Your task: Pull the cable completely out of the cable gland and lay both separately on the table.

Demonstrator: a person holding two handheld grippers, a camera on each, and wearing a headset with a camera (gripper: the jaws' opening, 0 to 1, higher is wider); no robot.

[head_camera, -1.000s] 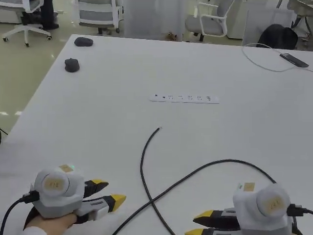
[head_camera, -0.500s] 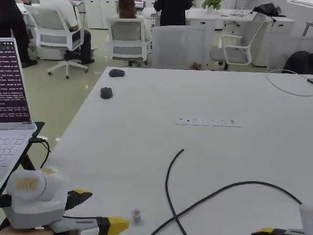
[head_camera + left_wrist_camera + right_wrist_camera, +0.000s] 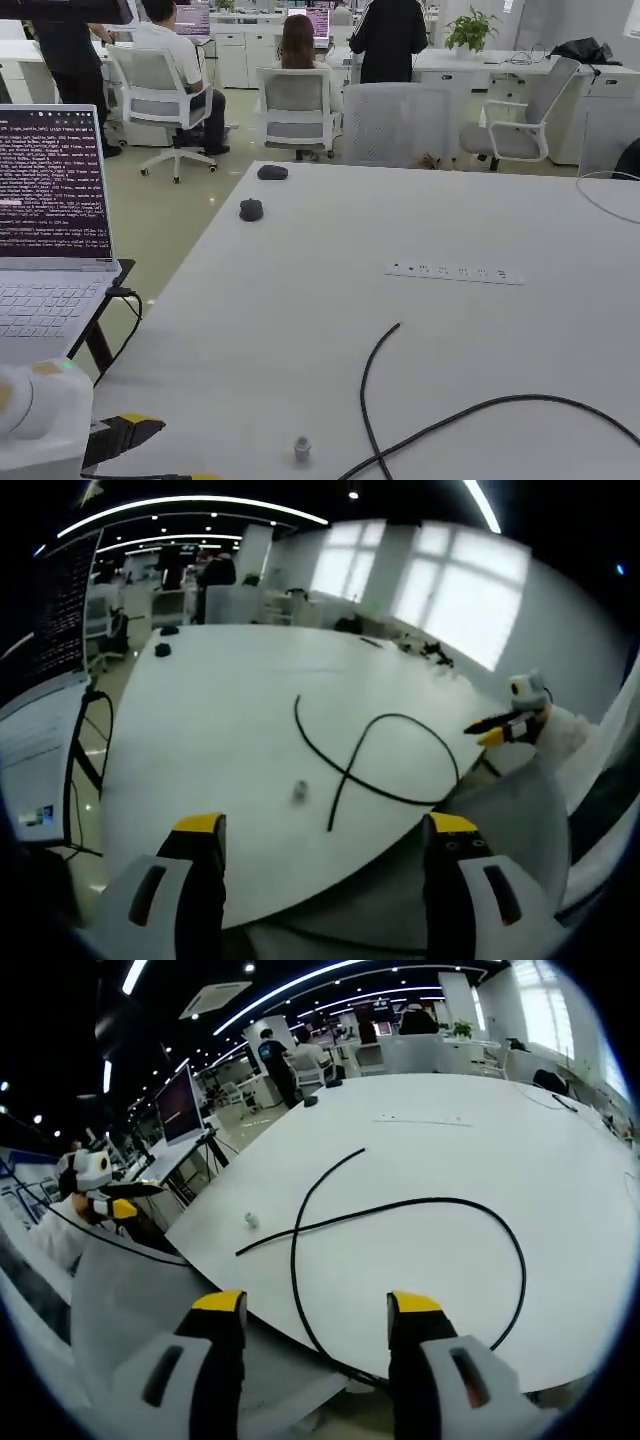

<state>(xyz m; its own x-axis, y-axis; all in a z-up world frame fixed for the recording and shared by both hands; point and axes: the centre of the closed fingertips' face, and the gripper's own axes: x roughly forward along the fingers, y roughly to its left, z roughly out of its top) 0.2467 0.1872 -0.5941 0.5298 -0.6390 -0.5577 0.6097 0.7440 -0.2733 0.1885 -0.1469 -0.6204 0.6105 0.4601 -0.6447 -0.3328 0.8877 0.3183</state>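
Observation:
A long black cable [image 3: 368,400] lies loose on the white table [image 3: 300,300], crossing over itself in a loop. It also appears in the left gripper view [image 3: 380,720] and the right gripper view [image 3: 400,1205]. The small grey cable gland [image 3: 302,449] stands alone on the table, left of the cable and apart from it [image 3: 300,792] [image 3: 251,1220]. My left gripper [image 3: 325,830] is open and empty, back from the table's near edge; in the head view it sits at the bottom left [image 3: 180,452]. My right gripper [image 3: 318,1305] is open and empty too, off the table edge [image 3: 500,725].
An open laptop [image 3: 50,200] stands on a stand left of the table. A white power strip [image 3: 455,272] lies mid-table, and two dark mice [image 3: 251,210] [image 3: 272,172] at the far left corner. Office chairs and people are beyond the far edge.
The head camera has tilted up and swung left. The gland now stands on the table, where none lay a second ago. Both grippers have drawn back toward the near edge.

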